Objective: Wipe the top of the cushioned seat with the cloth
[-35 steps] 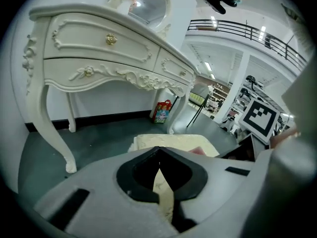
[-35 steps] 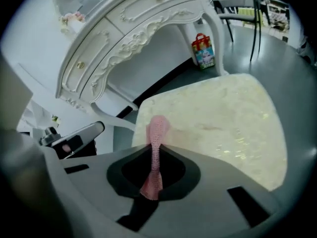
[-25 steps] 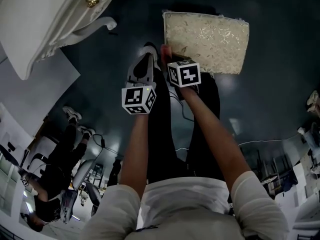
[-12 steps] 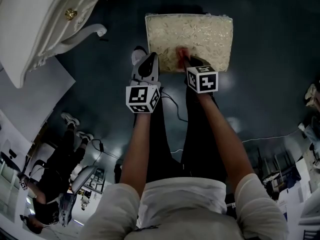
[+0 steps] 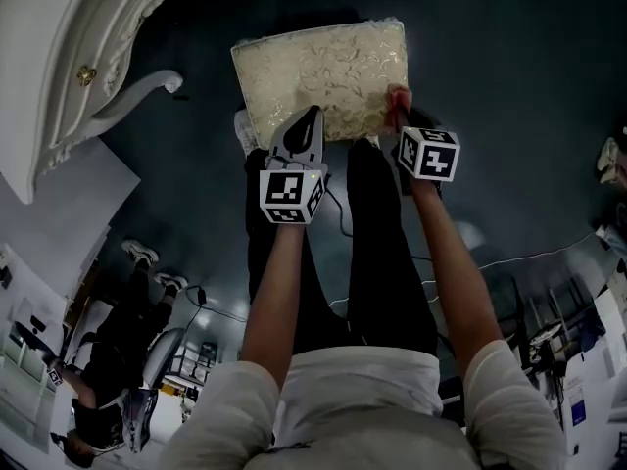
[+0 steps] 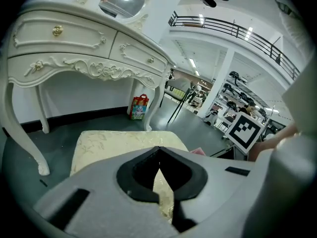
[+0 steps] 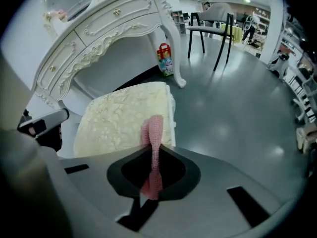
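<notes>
My right jaws [image 7: 152,171] are closed on the pink cloth [image 7: 153,133], which runs up between them as a narrow folded strip. From my head, the cloth [image 5: 396,96] sits at the near right corner of the cushioned seat [image 5: 323,67], with the right jaws [image 5: 402,116] just behind it at that edge. I cannot tell how firmly the cloth presses on the cream patterned top [image 7: 124,115].

My left jaws [image 6: 159,175] are together with nothing between them, only the seat [image 6: 119,140] showing beyond. They [image 5: 310,117] hang over the seat's near edge, left of its middle and well apart from the cloth.

The seat stands on the dark floor [image 5: 509,57] beside a white dressing table [image 6: 74,48]. A small bright bag [image 6: 139,106] stands under that table; what it holds is not visible.
</notes>
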